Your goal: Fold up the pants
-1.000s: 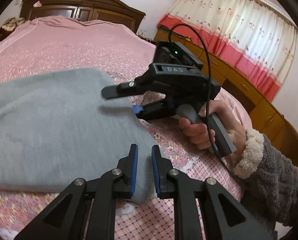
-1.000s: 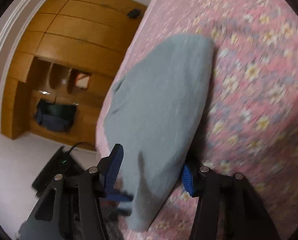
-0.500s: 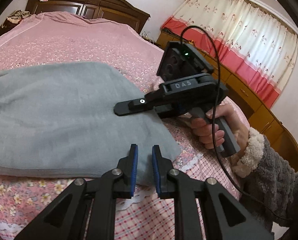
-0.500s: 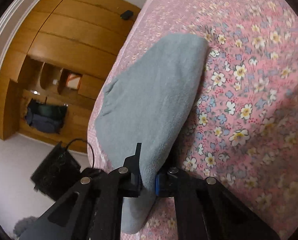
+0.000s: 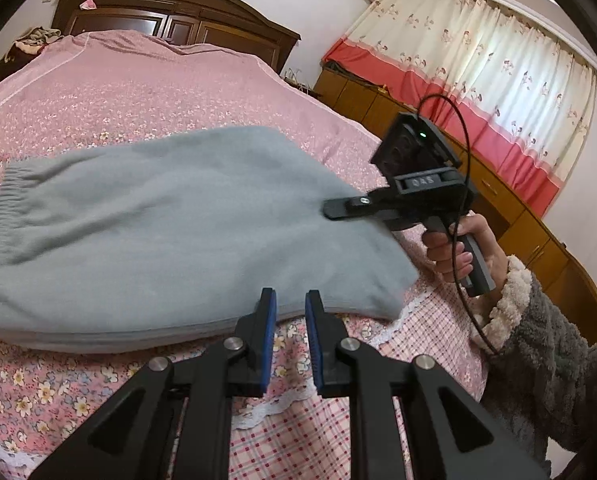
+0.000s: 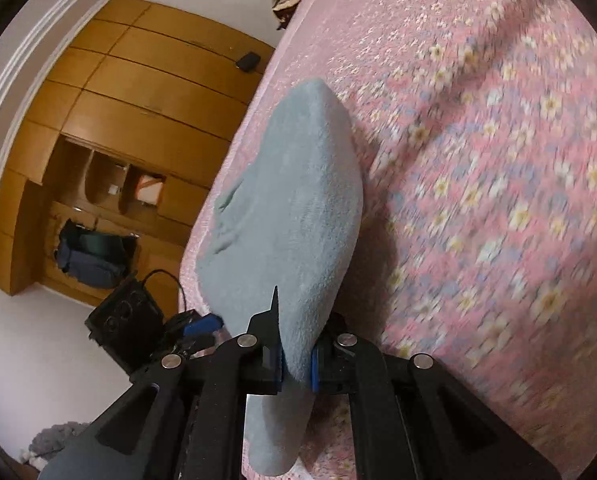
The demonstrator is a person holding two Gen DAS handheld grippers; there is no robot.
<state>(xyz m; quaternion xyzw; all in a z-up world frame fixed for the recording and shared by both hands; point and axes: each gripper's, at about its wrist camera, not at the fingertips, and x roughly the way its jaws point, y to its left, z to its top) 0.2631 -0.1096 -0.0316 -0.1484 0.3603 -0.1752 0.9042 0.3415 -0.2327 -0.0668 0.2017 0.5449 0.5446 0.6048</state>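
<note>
The right tongs, wide a second earlier, had just been closing and now pinched the end of the grey pants, lifting it off the bed. The left tongs stood narrow and empty, the pants' near edge just ahead. The fabric looked soft, light and floppy; corners and hems seemed the best holds.

Both grippers are matte black plastic frames with silver screw heads at the pivots and blue pads lining the fingers. The right gripper carries a black camera box with a green light above a grey pistol handle, and a black cable loops beside that handle. Below the handle, the right hand wears a fuzzy dark grey sleeve with a cream fleece cuff.
</note>
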